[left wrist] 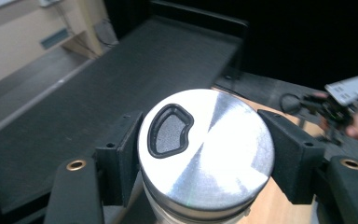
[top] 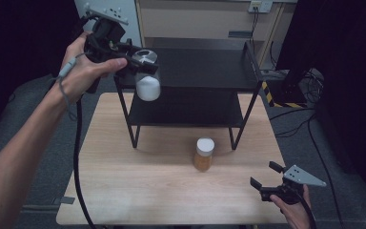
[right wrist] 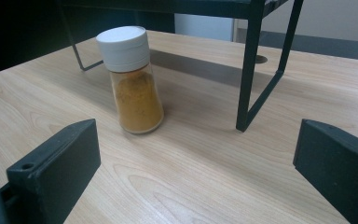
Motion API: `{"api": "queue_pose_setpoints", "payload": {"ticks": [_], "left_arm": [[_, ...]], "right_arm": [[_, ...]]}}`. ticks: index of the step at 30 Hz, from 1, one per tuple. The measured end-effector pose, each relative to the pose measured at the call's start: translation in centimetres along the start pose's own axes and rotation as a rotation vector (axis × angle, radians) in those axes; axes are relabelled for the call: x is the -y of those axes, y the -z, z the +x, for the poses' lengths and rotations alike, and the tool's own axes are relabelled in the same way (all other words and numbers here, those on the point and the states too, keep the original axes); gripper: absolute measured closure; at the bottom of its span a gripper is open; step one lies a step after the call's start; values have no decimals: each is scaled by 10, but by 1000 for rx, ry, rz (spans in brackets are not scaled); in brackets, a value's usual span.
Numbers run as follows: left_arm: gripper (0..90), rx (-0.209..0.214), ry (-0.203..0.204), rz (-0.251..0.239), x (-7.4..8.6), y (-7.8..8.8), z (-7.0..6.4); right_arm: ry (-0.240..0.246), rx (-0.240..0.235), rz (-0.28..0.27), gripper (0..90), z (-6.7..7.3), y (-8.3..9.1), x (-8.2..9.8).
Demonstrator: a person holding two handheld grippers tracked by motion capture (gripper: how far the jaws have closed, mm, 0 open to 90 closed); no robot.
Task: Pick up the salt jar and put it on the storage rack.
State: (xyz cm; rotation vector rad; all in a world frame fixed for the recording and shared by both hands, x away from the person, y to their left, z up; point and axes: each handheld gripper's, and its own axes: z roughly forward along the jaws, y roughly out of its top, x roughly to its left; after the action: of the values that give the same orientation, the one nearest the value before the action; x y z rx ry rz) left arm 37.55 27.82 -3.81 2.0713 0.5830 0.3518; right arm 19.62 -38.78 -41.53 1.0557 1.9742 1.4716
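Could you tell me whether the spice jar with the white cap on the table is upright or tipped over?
Upright. The spice jar stands on its base on the table, white cap on top, orange powder inside.

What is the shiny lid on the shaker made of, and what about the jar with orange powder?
The shaker's lid looks like brushed metal: silvery, with fine streaks fanning across its top, around a dark, rubbery-looking pour opening. The jar seems to be clear glass or plastic, since the orange powder shows through; which one is hard to tell. Its white cap looks like matte plastic.
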Motion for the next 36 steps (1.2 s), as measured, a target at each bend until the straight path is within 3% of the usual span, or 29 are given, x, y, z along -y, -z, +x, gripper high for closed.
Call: {"api": "queue_pose_setpoints", "payload": {"ticks": [2, 11, 20, 24, 36], "left_arm": [[328, -45, 8, -4, -6, -3, -2], [328, -209, 140, -41, -16, -23, 11], [328, -338, 200, -24, -22, -53, 23], [328, -353, 213, -28, -20, -62, 28], [327, -323, 231, 14, -12, -78, 37]], "right_arm": [[1, 1, -3, 9, 0, 0, 0], [2, -1, -7, 9, 1, 2, 1], [-3, 4, -12, 9, 0, 4, 1], [-5, 5, -15, 9, 0, 5, 2], [-6, 8, -17, 9, 0, 5, 2]]}}
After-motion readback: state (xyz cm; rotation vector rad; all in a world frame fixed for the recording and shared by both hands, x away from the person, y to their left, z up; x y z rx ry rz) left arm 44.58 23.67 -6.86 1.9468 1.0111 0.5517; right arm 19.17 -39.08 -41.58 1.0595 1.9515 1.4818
